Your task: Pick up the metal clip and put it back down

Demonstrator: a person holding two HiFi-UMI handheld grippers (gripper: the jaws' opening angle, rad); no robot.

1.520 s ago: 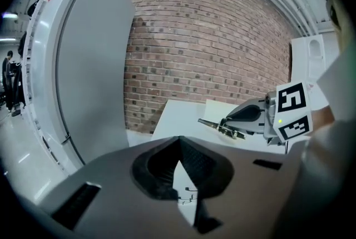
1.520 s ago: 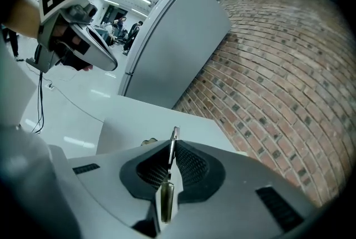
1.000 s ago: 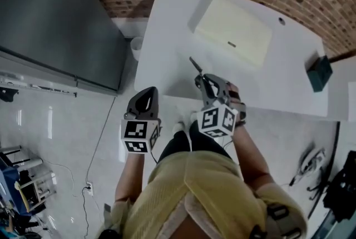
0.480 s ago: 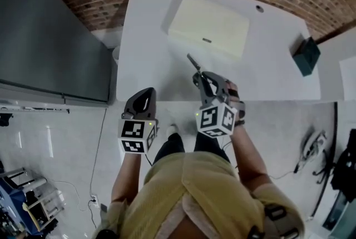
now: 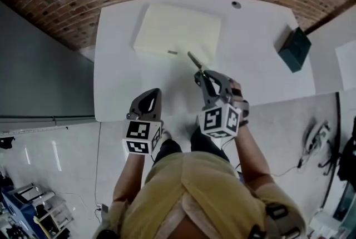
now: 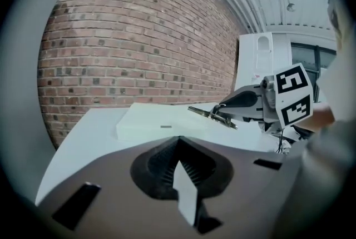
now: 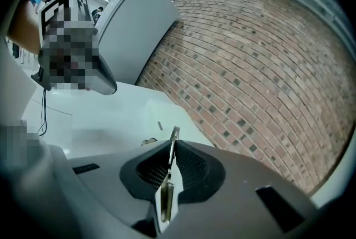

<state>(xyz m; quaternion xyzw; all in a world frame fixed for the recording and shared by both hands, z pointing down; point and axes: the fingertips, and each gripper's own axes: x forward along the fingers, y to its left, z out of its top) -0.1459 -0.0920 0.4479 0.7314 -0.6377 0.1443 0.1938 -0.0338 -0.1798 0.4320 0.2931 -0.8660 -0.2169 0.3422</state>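
Our right gripper (image 7: 168, 168) has its jaws pressed together on the metal clip (image 7: 174, 137), whose tip sticks out beyond them. The clip runs in line with the jaws and points away from us toward the cream box (image 5: 178, 29), held up off the white table (image 5: 119, 74). Our left gripper (image 6: 181, 171) has its jaws closed on nothing and hangs over the table's near edge, beside the right one.

2 grippers: left gripper (image 5: 150, 93) & right gripper (image 5: 201, 75). 1 metal clip (image 5: 194, 60). 1 white table (image 5: 256, 74) w/ 1 cream slab (image 5: 178, 29), 1 dark teal box (image 5: 294, 49), 1 small round spot (image 5: 236, 4).
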